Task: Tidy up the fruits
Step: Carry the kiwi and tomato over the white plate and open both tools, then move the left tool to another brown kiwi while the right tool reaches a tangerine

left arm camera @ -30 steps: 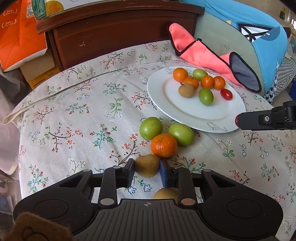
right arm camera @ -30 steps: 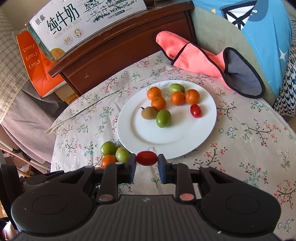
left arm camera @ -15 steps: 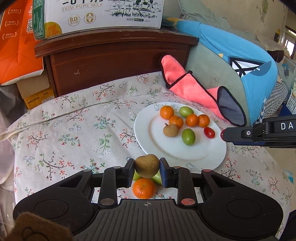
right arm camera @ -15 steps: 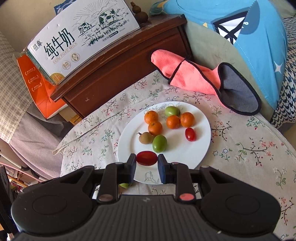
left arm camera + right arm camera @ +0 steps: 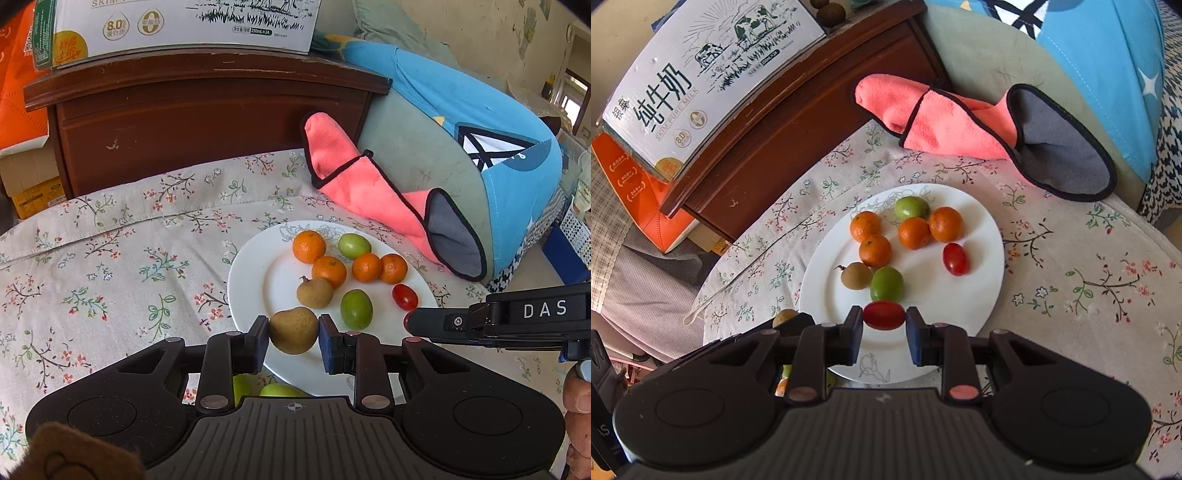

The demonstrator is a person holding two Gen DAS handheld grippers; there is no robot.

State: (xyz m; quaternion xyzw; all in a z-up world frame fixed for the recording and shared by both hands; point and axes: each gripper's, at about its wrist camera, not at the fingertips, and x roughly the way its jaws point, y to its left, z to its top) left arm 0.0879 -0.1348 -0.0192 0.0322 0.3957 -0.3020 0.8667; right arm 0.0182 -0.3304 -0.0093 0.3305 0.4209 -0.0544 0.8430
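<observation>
At the bottom centre of the left wrist view, we see the left gripper (image 5: 293, 330) clenched on a brown longan-like fruit (image 5: 293, 329), held over the near rim of a white plate (image 5: 255, 280). At the bottom centre of the right wrist view, the right gripper (image 5: 884, 315) is clenched on a red cherry tomato (image 5: 884, 315), also over the plate's near part. In the left view that same gripper enters from the right edge, its tip beside the plate's lower right rim.

Just below the left gripper's fingers, two green fruits (image 5: 280, 389) peek out on the flowered tablecloth (image 5: 110, 266).

Further up, mid-frame, the plate carries four small oranges (image 5: 328, 271), two green fruits (image 5: 356, 309), one brown fruit with a stem (image 5: 314, 292) and a second cherry tomato (image 5: 405, 297).

Beyond the plate, to the upper right, a pink cloth edged in black (image 5: 354, 184) lies against a blue and grey cushion (image 5: 480, 122). Across the top left stands a dark wooden cabinet (image 5: 192, 122) with a milk carton box (image 5: 173, 26) on it.
</observation>
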